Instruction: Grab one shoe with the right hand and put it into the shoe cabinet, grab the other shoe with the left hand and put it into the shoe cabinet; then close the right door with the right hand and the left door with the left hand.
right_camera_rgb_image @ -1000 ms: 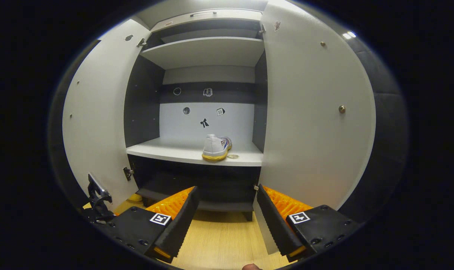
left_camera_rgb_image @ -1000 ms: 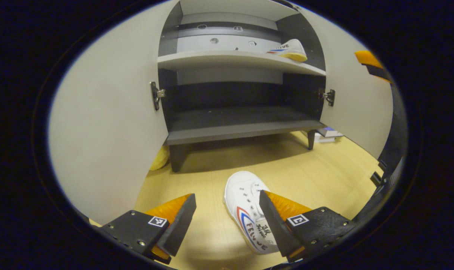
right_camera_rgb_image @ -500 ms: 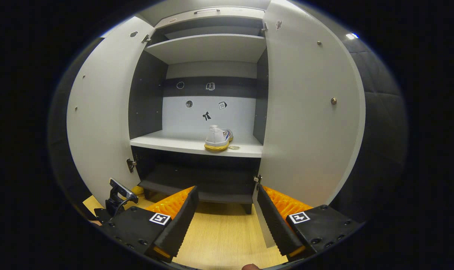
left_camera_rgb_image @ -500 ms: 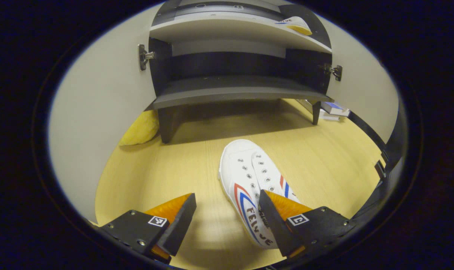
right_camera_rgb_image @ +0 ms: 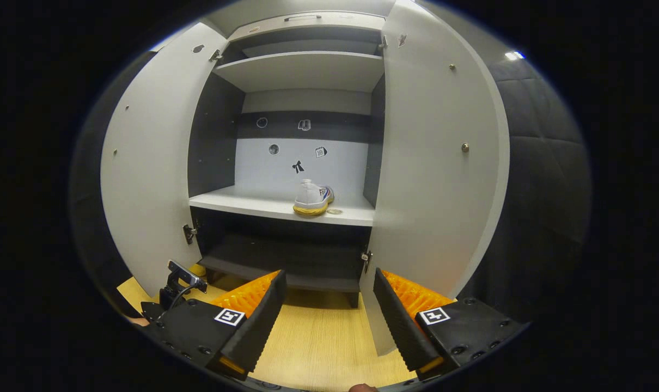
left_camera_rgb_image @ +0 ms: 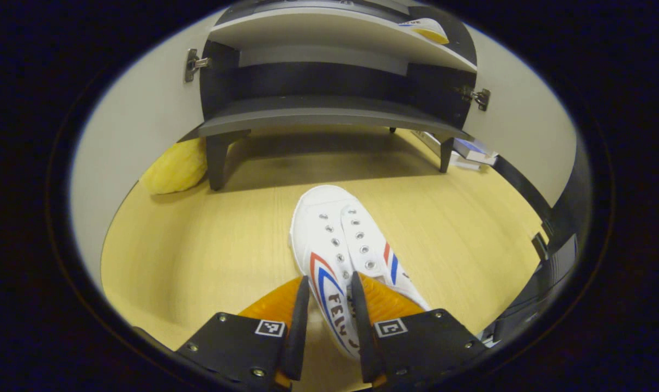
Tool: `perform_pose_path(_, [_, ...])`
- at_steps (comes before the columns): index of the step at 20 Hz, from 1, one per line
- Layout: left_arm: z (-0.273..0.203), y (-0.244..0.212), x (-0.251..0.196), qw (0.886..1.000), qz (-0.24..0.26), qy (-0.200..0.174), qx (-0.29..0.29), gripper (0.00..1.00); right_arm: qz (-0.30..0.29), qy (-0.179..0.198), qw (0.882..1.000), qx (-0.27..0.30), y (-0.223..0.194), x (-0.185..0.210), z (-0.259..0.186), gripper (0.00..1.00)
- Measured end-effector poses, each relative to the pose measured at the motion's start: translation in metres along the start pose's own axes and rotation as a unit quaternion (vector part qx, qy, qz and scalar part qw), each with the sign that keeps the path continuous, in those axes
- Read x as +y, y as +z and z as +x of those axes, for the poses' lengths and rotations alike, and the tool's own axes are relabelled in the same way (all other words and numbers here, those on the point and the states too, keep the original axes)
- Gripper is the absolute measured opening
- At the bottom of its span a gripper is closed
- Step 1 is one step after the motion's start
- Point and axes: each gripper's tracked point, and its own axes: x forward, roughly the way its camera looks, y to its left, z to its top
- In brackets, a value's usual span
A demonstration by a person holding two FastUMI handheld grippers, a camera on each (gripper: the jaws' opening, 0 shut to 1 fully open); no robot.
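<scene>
Now the left gripper [left_camera_rgb_image: 326,321] has its jaws drawn in on the side wall of the white shoe [left_camera_rgb_image: 343,256], which lies on the wooden floor [left_camera_rgb_image: 209,256] in front of the cabinet [right_camera_rgb_image: 302,136], toe toward it. Both fingers look pressed on the canvas near the heel opening, so the grip seems made. To do this step well, I would lift straight up before swinging toward the cabinet, since a thin pinch on soft canvas may let the shoe droop or slip. The other shoe [right_camera_rgb_image: 312,198] already sits on the pale shelf [right_camera_rgb_image: 264,206] inside the cabinet, toward its right side; the space beside it looks free. The right gripper [right_camera_rgb_image: 328,321] hangs in front of the cabinet with its jaws apart, holding nothing. Both doors stand open beside the cabinet. A yellow bundle [left_camera_rgb_image: 174,171] lies by the cabinet's left leg, out of the way.
</scene>
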Motion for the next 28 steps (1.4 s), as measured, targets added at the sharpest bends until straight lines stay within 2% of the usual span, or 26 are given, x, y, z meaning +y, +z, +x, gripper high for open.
perform_pose_path(1, [0.000, 0.001, 0.001, 1.000, 0.010, 0.005, 0.001, 0.44, 0.000, 0.001, 1.000, 0.000, 0.000, 0.001, -0.002, 1.00])
perform_pose_path(3, [0.003, 0.001, 0.003, 1.000, 0.005, 0.024, 0.005, 0.33, -0.001, 0.007, 1.000, 0.000, 0.001, 0.002, -0.003, 1.00])
perform_pose_path(4, [0.003, 0.001, 0.003, 1.000, -0.009, 0.027, 0.004, 0.18, -0.004, 0.006, 1.000, -0.001, 0.001, 0.001, -0.004, 1.00])
perform_pose_path(5, [0.001, 0.002, 0.006, 0.999, -0.014, 0.037, -0.001, 0.15, -0.007, 0.007, 1.000, -0.003, 0.002, 0.001, -0.004, 1.00])
perform_pose_path(6, [-0.001, 0.004, 0.006, 0.999, -0.020, 0.038, -0.004, 0.06, -0.008, 0.008, 1.000, -0.005, 0.004, 0.002, -0.006, 1.00])
perform_pose_path(13, [-0.003, 0.014, 0.013, 0.997, -0.041, 0.051, -0.032, 0.01, -0.004, 0.011, 1.000, -0.011, 0.007, 0.000, -0.009, 1.00])
perform_pose_path(18, [-0.025, 0.035, 0.017, 0.996, -0.047, 0.048, -0.062, 0.01, -0.004, 0.012, 1.000, -0.014, 0.011, -0.003, -0.010, 1.00])
perform_pose_path(24, [-0.084, 0.088, 0.021, 0.989, -0.044, 0.051, -0.133, 0.01, -0.008, 0.019, 1.000, -0.023, 0.016, -0.001, -0.012, 1.00])
perform_pose_path(28, [-0.133, 0.113, 0.029, 0.981, -0.043, 0.039, -0.187, 0.01, -0.004, 0.027, 0.999, -0.026, 0.016, 0.001, -0.014, 1.00])
